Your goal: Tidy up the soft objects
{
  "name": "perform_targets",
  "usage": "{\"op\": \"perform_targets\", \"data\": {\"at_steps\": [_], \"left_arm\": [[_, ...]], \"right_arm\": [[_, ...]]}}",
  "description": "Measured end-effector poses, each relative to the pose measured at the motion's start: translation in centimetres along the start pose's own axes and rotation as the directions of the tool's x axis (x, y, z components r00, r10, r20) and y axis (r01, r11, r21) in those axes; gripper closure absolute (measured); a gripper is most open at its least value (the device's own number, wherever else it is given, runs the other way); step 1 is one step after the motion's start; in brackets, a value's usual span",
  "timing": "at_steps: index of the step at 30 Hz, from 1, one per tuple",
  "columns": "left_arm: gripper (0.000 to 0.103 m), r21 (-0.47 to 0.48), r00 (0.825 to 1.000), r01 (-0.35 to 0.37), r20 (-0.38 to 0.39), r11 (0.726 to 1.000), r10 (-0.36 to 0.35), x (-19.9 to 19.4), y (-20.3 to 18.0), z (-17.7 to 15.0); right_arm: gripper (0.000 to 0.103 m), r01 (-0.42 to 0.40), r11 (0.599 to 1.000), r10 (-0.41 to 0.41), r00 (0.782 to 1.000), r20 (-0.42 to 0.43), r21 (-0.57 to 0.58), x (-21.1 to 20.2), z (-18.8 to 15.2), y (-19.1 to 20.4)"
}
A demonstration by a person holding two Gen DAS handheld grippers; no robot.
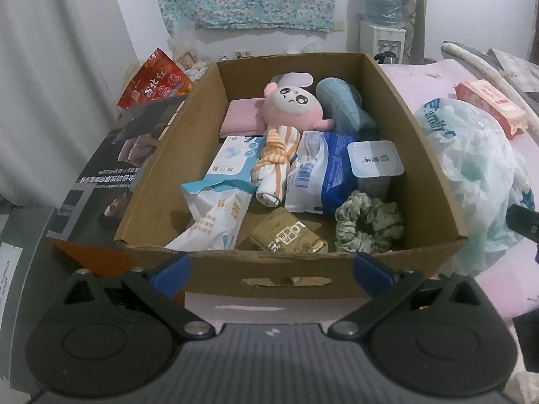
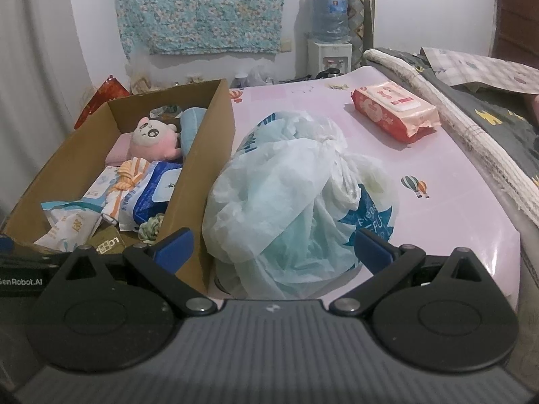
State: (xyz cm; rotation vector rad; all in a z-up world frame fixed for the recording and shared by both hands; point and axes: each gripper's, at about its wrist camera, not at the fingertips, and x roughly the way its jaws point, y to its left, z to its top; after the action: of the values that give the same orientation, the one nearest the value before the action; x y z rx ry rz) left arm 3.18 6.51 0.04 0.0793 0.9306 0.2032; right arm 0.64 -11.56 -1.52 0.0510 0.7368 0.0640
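Observation:
A cardboard box (image 1: 424, 155) holds a pink plush toy (image 1: 293, 107), a pink cloth (image 1: 241, 118), a blue pillow (image 1: 343, 104), an orange striped cloth (image 1: 276, 165), a green scrunchie (image 1: 369, 222) and several packets. My left gripper (image 1: 271, 269) is open and empty in front of the box's near wall. My right gripper (image 2: 273, 249) is open and empty, its fingers on either side of the near end of a crumpled white plastic bag (image 2: 296, 195) on the pink table (image 2: 454, 202). An orange wet-wipes pack (image 2: 394, 109) lies farther right. The box (image 2: 205, 155) stands left of the bag.
A red snack bag (image 1: 155, 80) and a dark printed box (image 1: 111, 168) lie left of the cardboard box. A water dispenser (image 2: 330, 47) stands at the back wall. A rolled mat (image 2: 471, 124) and a grey blanket (image 2: 498, 121) border the table's right side.

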Motion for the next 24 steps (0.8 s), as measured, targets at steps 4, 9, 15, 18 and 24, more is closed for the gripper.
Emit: {"op": "perform_targets", "data": {"at_steps": [4, 9, 15, 18, 24], "left_arm": [[0.0, 0.002, 1.0, 0.004, -0.001, 1.0, -0.004, -0.5, 0.1, -0.2], [0.0, 0.007, 1.0, 0.014, -0.004, 1.0, -0.014, -1.1, -0.3, -0.3], [0.0, 0.015, 1.0, 0.012, -0.007, 1.0, -0.012, -1.4, -0.6, -0.6], [0.0, 0.012, 1.0, 0.009, -0.016, 1.0, -0.008, -1.3, -0.5, -0.6], [0.0, 0.002, 1.0, -0.006, -0.018, 1.0, 0.006, -1.3, -0.2, -0.7]], "right_arm": [[0.001, -0.011, 1.0, 0.01, 1.0, -0.004, -0.008, -0.2, 0.0, 0.2], [0.001, -0.029, 0.999, 0.029, 1.0, -0.01, -0.017, -0.4, 0.1, 0.5], [0.001, -0.047, 0.999, 0.047, 0.999, -0.026, -0.021, -0.3, 0.0, 0.8], [0.001, -0.052, 0.998, 0.051, 0.998, -0.035, -0.025, -0.1, -0.1, 0.9], [0.001, -0.062, 0.997, 0.06, 0.997, -0.046, -0.039, 0.1, -0.2, 1.4]]}}
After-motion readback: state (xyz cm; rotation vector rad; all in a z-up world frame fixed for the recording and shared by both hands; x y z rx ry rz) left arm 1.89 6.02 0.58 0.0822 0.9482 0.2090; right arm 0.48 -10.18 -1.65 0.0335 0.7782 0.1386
